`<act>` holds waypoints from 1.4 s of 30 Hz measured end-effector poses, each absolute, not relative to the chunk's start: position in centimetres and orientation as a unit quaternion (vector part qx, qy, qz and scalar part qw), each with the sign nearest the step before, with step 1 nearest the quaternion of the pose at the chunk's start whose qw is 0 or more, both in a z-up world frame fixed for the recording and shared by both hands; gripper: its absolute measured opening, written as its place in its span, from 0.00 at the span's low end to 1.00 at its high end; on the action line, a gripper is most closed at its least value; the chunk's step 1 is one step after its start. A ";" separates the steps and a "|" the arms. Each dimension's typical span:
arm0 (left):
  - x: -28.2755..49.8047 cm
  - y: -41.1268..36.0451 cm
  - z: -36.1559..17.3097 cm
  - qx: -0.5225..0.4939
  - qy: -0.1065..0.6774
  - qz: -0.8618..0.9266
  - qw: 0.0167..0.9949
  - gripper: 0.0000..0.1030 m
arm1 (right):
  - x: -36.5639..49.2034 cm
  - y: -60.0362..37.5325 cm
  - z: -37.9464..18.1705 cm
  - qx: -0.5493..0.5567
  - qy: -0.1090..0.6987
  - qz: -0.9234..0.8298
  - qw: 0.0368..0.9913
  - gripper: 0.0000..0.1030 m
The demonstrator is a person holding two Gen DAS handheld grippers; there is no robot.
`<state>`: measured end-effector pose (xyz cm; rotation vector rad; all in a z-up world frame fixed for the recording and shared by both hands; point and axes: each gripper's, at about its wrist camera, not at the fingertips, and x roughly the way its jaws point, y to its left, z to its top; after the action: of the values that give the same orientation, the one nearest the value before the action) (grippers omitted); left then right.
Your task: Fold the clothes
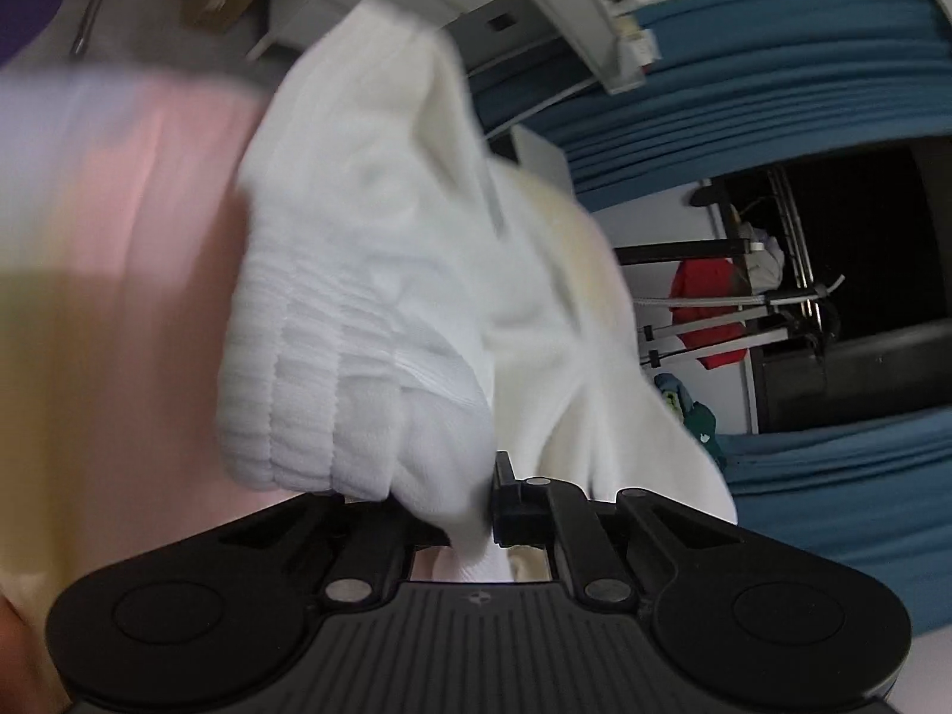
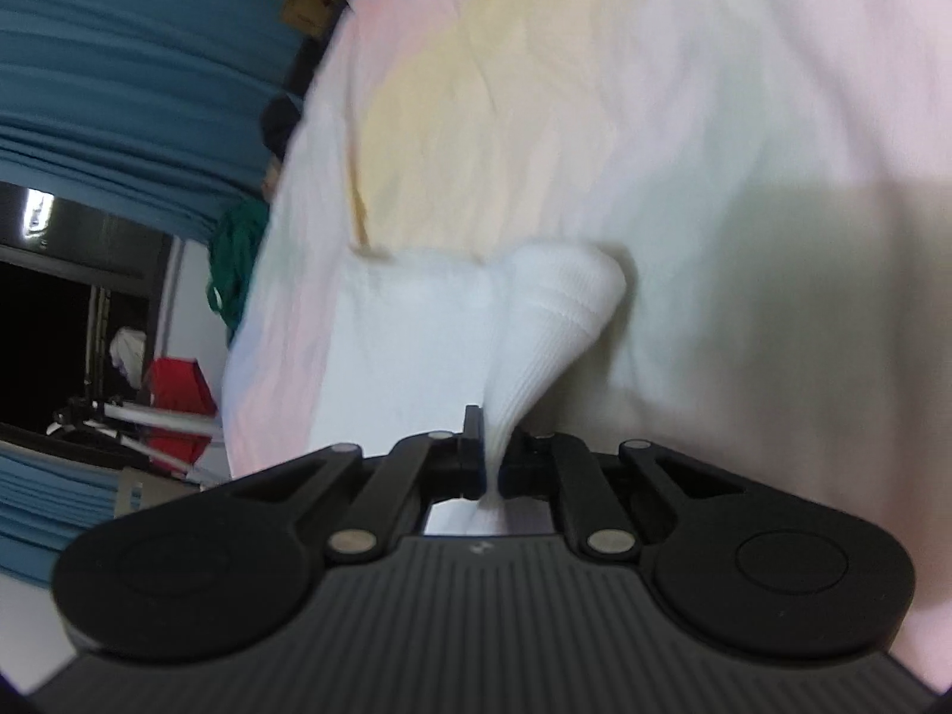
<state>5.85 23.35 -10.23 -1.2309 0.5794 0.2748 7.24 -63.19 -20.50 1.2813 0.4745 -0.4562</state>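
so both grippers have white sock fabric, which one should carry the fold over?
Left, probably. The left gripper is shut on a bunched, lifted length of the white sock, free to swing. The right gripper pinches the ribbed end low against the pastel sheet, a better anchor.

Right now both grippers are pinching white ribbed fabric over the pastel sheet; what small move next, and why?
Probably draw the left gripper and right gripper gently apart: each is shut on the bunched white ribbed garment, so tension should flatten it for folding.
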 end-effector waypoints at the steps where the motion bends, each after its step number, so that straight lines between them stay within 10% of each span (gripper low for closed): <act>1: 5.5 24.4 -9.1 -0.557 0.265 0.127 0.776 0.06 | 7.0 -63.3 -20.2 0.586 0.210 -0.211 0.754 0.06; 13: 1.5 34.0 -2.8 -0.482 0.312 0.108 0.812 0.06 | 3.6 -63.7 -15.9 0.554 0.131 -0.258 0.781 0.05; 20: -0.5 33.8 -9.0 -0.410 0.415 0.118 0.804 0.08 | 4.9 -63.2 -18.3 0.501 0.256 -0.324 0.761 0.06; 29: -1.8 33.3 -10.5 -0.361 0.418 0.119 0.825 0.34 | 4.9 -63.3 -19.2 0.504 0.272 -0.321 0.754 0.10; 36: -3.6 31.9 -8.6 -0.269 0.408 0.113 0.865 0.79 | 4.2 -62.9 -16.4 0.475 0.222 -0.356 0.773 0.76; 42: -5.7 28.9 -4.4 -0.185 0.337 0.114 0.916 0.92 | 4.4 -60.3 -12.3 0.382 0.168 -0.361 0.834 0.78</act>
<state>-5.74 28.94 -4.36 -0.3807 0.6944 0.2342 4.38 -60.29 -12.27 0.8103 0.3563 -0.7646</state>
